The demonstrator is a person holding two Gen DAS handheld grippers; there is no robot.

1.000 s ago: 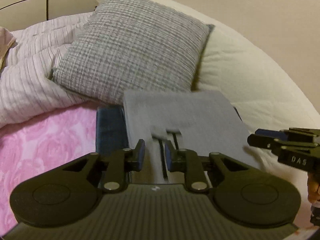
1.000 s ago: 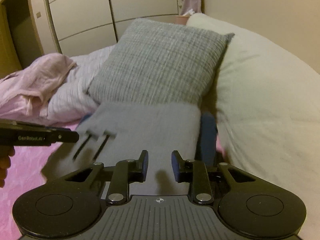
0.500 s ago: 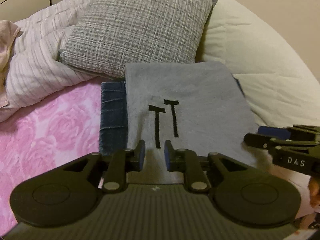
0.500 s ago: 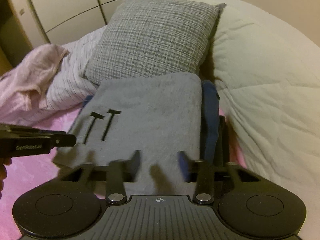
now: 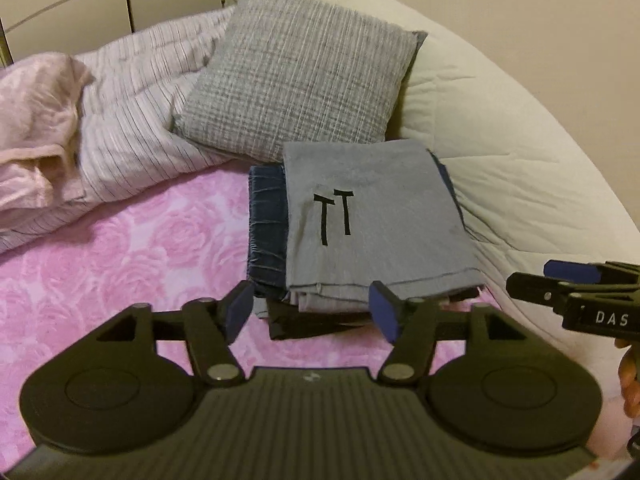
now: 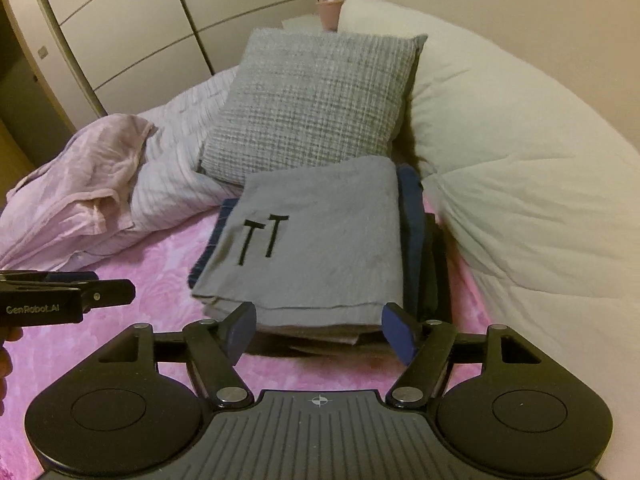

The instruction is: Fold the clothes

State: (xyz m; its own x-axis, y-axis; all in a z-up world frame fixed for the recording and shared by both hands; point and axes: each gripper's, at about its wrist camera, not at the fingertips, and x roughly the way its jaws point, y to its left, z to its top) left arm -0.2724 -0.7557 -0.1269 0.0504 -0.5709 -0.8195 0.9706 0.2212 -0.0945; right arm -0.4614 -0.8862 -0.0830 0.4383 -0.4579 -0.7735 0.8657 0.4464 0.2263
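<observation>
A folded grey garment [image 5: 380, 224] with two black T marks lies on top of a stack, over folded dark blue jeans [image 5: 267, 224] and a black piece at the bottom. The stack rests on the pink rose-patterned bed cover [image 5: 120, 256]. My left gripper [image 5: 312, 314] is open just short of the stack's near edge, nothing between its fingers. My right gripper [image 6: 319, 334] is open too, near the grey garment [image 6: 320, 248] and free of it. Each gripper shows at the side of the other's view: the right gripper [image 5: 580, 292], the left gripper [image 6: 68, 296].
A grey woven cushion [image 5: 304, 80] leans behind the stack. A cream quilted duvet [image 5: 520, 152] rises on the right. A striped pale quilt [image 5: 140, 120] and a crumpled pink garment [image 6: 80, 184] lie at the left. Wardrobe doors [image 6: 132, 28] stand behind.
Both grippers have opened from nearly shut and pulled back from the grey garment, which now lies flat on the stack.
</observation>
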